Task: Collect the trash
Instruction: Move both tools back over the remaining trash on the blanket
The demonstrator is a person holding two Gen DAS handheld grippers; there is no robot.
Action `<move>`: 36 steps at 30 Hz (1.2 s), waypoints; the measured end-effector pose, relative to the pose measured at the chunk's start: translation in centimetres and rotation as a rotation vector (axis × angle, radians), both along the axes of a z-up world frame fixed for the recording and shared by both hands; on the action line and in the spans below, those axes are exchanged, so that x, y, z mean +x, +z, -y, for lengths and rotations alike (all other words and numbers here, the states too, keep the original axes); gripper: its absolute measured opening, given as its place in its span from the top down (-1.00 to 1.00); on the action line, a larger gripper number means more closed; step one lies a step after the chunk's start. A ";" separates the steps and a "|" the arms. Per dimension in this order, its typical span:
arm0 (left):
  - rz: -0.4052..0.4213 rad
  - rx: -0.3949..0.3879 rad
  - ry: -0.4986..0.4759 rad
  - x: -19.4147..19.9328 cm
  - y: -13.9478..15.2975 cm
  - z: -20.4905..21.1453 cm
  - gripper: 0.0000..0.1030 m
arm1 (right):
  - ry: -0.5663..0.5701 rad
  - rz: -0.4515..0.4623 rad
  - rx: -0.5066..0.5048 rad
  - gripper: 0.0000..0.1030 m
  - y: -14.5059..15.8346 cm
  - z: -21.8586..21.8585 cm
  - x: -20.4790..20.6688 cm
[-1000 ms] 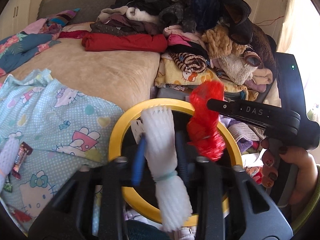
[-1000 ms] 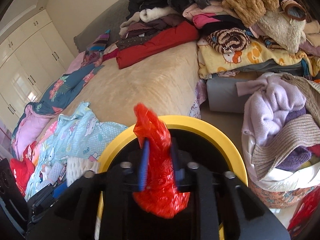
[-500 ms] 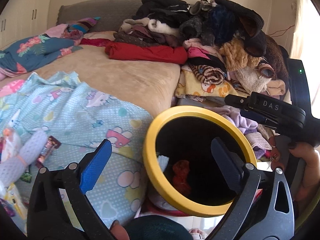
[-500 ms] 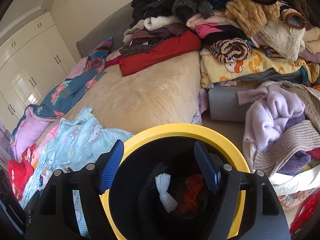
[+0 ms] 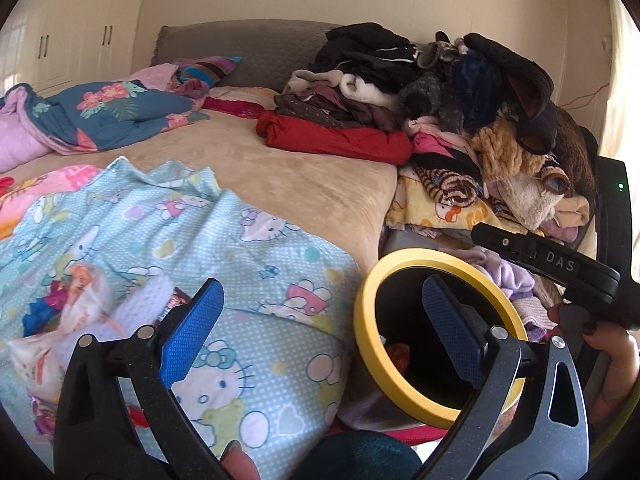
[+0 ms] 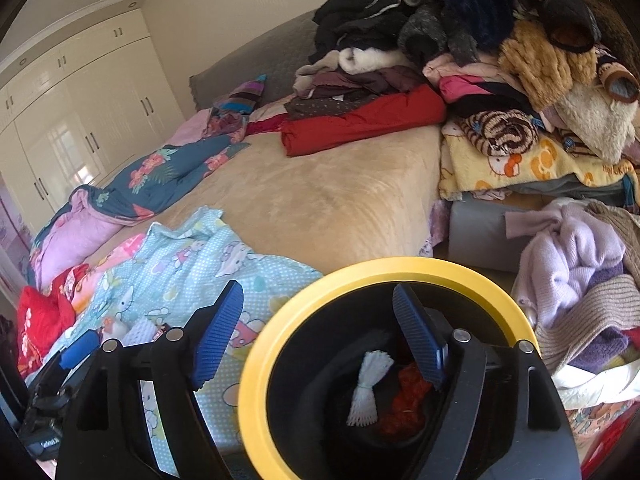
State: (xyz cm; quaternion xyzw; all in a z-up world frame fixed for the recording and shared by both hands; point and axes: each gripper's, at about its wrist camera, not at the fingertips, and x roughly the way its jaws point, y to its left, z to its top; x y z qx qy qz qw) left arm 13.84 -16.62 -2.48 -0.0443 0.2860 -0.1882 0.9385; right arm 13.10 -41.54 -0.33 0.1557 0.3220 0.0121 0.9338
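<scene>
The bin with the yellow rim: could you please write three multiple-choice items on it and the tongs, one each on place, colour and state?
1. Where does the white foam net lie?
A. on the bed
B. inside the bin
C. in the left tongs

2. What colour is the crumpled bag beside the net?
A. red
B. green
C. black

3. How do the right tongs stand?
A. shut on the net
B. shut on the bag
C. open and empty

Answers: 1 B, the net rests on the bin's dark bottom; 2 A, the bag is bright red; 3 C, the blue pads stand wide apart with nothing between them.
</scene>
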 end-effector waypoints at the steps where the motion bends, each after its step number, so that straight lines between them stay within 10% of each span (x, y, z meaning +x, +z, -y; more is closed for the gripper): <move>1: 0.002 -0.002 0.008 0.0 0.1 -0.4 -0.78 | 0.008 0.004 -0.004 -0.46 0.1 -0.4 0.0; 36: 0.021 -0.023 0.265 -0.5 0.7 -13.7 -0.78 | 0.380 0.047 -0.066 -0.54 1.2 -16.8 -2.4</move>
